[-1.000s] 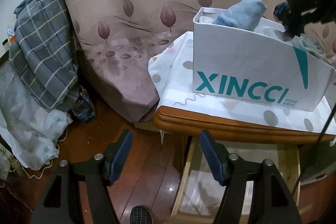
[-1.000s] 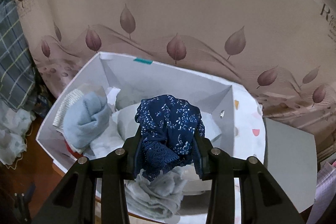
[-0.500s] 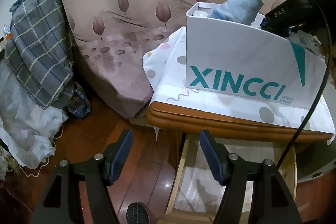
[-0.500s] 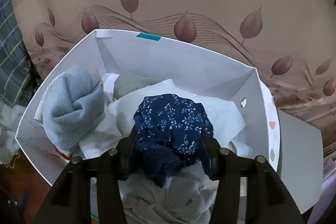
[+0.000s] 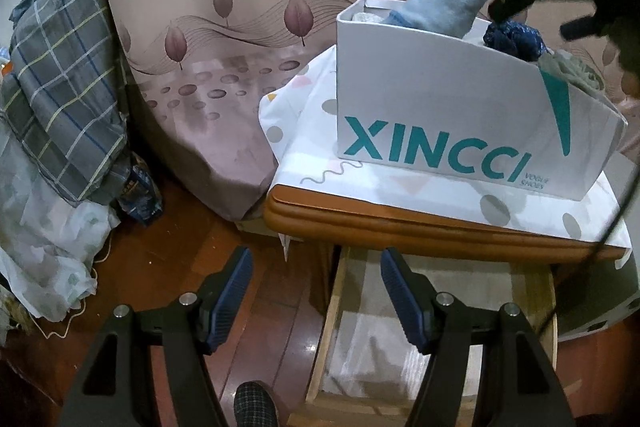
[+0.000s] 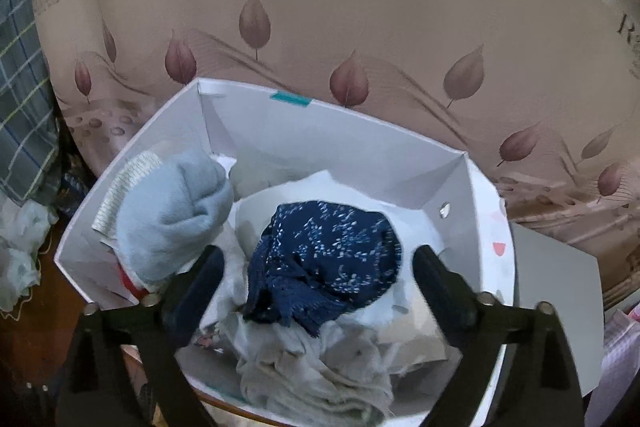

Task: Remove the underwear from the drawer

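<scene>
In left wrist view: left hand-held gripper [image 5: 316, 291] w/ jaws apart, nothing between them, over wood floor [image 5: 260, 307] and open drawer [image 5: 404, 343] below the surface [image 5: 400, 223]. Drawer shows only pale liner. White XINCCI box [image 5: 452, 115] sits on spotted cloth [image 5: 304, 131] on the surface; light blue garment [image 5: 440, 7] sticks up above box rim, navy floral underwear [image 5: 514, 41] just beside it under the right tool. Plaid bedding [image 5: 60, 87] at left.

Right wrist view: right hand-held gripper [image 6: 316, 271] jaws opening, pads clear of the navy floral underwear [image 6: 324, 259], which lies between them on white clothes [image 6: 316, 367] inside the box [image 6: 332, 139]. Light blue garment [image 6: 172, 211] left of it
</scene>
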Action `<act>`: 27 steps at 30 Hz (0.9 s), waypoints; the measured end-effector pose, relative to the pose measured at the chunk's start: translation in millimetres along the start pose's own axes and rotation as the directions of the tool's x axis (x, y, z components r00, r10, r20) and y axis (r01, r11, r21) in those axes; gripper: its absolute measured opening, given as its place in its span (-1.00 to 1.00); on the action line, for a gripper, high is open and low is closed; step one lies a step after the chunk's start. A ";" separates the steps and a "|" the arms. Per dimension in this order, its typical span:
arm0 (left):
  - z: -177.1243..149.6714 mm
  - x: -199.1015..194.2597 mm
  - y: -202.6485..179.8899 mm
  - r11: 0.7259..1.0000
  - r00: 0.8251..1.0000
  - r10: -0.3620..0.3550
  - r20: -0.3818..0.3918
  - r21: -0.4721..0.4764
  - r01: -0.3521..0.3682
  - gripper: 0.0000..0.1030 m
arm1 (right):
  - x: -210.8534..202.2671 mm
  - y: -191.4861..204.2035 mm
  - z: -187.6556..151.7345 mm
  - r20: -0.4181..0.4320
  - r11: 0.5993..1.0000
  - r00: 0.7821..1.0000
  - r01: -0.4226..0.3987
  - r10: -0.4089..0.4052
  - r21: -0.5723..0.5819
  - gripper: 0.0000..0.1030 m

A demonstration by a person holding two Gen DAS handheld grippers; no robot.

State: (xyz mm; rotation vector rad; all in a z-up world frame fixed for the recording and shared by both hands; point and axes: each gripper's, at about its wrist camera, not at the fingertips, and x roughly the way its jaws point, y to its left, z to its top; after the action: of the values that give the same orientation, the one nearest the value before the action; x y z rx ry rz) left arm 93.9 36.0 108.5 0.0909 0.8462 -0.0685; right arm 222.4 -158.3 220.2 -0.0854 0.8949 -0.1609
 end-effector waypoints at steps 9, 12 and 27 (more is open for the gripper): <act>-2.3 -2.2 -13.1 0.999 0.999 -0.034 0.003 0.031 0.034 0.32 | -67.6 -15.5 -44.2 0.118 1.000 0.993 0.001 0.000 -0.013 0.97; -3.6 -0.9 -20.1 0.998 0.999 -0.049 -0.005 0.039 0.049 0.32 | -82.3 -24.4 -77.7 0.139 1.000 0.990 -0.018 0.016 0.011 0.97; -16.7 5.6 -55.5 0.993 0.998 -0.057 -0.015 0.104 0.058 0.32 | -12.5 -30.8 -237.8 0.025 0.996 1.000 -0.004 0.002 0.092 0.97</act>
State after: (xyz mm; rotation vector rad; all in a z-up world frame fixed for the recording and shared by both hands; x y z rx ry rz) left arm 79.8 -17.6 90.3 0.1654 0.8572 -0.1668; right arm 25.6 -188.1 85.9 -0.0002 0.8611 -0.1976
